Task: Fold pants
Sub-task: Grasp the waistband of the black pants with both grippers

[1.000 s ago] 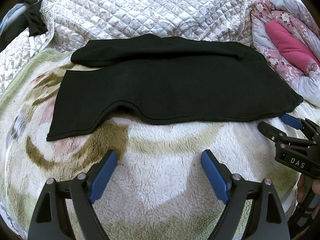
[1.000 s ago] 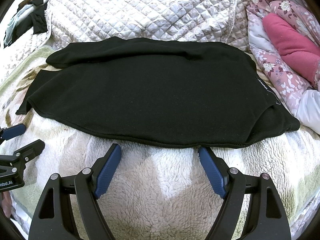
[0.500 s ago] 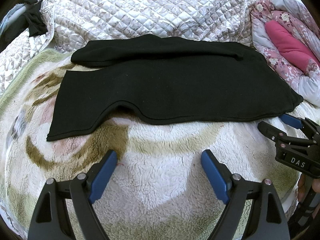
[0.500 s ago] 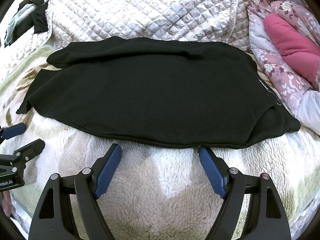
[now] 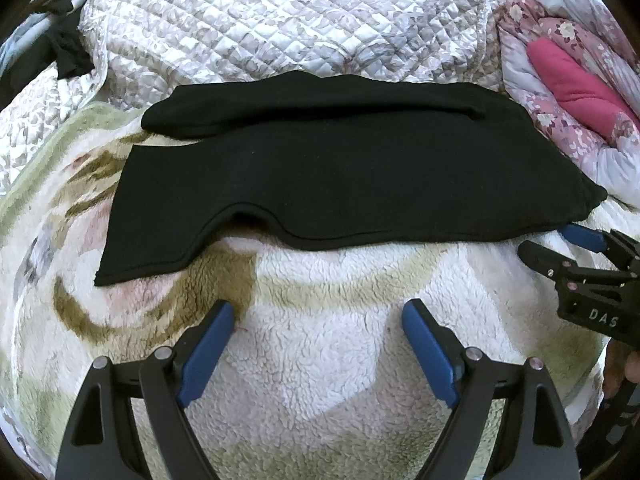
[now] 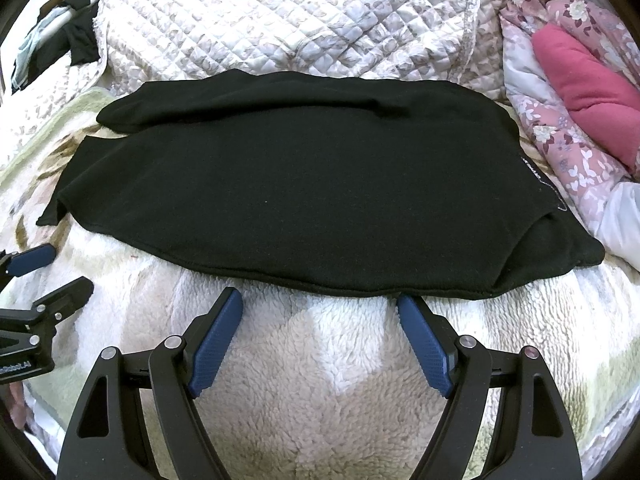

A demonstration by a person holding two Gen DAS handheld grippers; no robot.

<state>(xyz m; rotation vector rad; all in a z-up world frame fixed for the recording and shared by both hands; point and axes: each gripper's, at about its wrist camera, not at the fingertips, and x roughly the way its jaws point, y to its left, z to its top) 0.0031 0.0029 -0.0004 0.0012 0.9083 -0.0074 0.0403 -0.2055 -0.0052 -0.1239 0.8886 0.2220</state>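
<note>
Where the fleece blanket (image 5: pixel 320 380) covers the bed, black pants (image 5: pixel 340 184) lie flat across it, folded lengthwise, with a quilted cover (image 5: pixel 280 20) at twelve o'clock and floral bedding (image 5: pixel 560 92) at two o'clock. Left gripper (image 5: pixel 318 320) and right gripper (image 6: pixel 320 312) sit at six o'clock, fingers spread apart, holding nothing; the right one is just beside the pants' near hem.

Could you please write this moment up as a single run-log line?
left gripper open, empty | right gripper open, empty, near hem | black pants flat on fleece blanket
</note>
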